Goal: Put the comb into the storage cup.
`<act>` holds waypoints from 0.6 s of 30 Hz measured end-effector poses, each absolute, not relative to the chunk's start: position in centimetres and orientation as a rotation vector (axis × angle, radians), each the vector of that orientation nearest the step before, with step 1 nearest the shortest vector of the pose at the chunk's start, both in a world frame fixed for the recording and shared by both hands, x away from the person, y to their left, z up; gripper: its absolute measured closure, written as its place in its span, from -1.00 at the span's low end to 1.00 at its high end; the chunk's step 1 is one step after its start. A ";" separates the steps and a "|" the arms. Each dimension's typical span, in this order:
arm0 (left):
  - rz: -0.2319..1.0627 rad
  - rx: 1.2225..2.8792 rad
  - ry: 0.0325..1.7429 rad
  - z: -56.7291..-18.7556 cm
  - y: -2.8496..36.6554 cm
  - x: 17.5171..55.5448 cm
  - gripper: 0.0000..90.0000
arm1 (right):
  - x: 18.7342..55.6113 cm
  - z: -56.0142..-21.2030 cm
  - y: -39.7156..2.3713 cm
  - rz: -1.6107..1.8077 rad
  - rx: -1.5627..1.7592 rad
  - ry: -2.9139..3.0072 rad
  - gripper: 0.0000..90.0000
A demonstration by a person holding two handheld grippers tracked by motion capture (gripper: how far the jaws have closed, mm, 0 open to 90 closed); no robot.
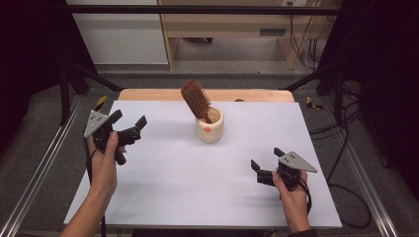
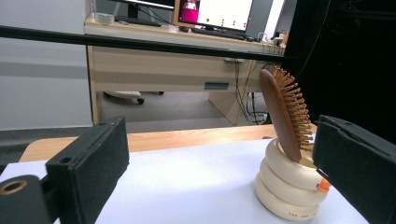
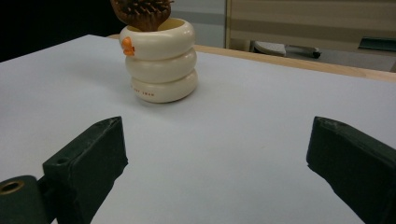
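Note:
A brown wooden hairbrush (image 1: 196, 99) (image 2: 286, 112) (image 3: 141, 13) stands handle-down, leaning left, in a cream ringed cup (image 1: 210, 126) (image 2: 288, 186) (image 3: 159, 58) at the middle back of the white table (image 1: 197, 173). My left gripper (image 1: 129, 124) (image 2: 219, 175) is held at the left, open and empty, well to the left of the cup. Near the front right, my right gripper (image 1: 267, 159) (image 3: 217, 163) is open with nothing between its jaws, and the cup stands some way ahead of it.
A wooden strip (image 1: 148, 94) runs along the table's far edge. Metal rails (image 1: 44, 158) flank both sides and black cables (image 1: 346, 148) trail on the floor at the right. Desks and cabinets (image 1: 222, 24) stand beyond the table.

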State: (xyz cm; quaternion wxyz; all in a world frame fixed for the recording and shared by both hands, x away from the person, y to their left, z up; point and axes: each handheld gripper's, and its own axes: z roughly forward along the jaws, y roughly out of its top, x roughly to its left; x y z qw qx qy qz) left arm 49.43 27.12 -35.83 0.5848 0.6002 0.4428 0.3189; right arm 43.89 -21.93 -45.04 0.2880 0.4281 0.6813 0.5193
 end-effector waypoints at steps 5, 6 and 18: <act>0.753 1.404 1.018 -35.8 27.4 49.0 -0.92 | 43.9 -45.1 -22.0 1.387 1.155 1.817 -0.88; 0.753 1.406 1.017 -35.9 27.4 49.0 -0.93 | 43.9 -45.0 -22.0 1.386 1.158 1.815 -0.88; 0.761 1.391 1.010 -35.9 28.3 48.1 -0.93 | 43.8 -45.0 -22.1 1.389 1.143 1.823 -0.89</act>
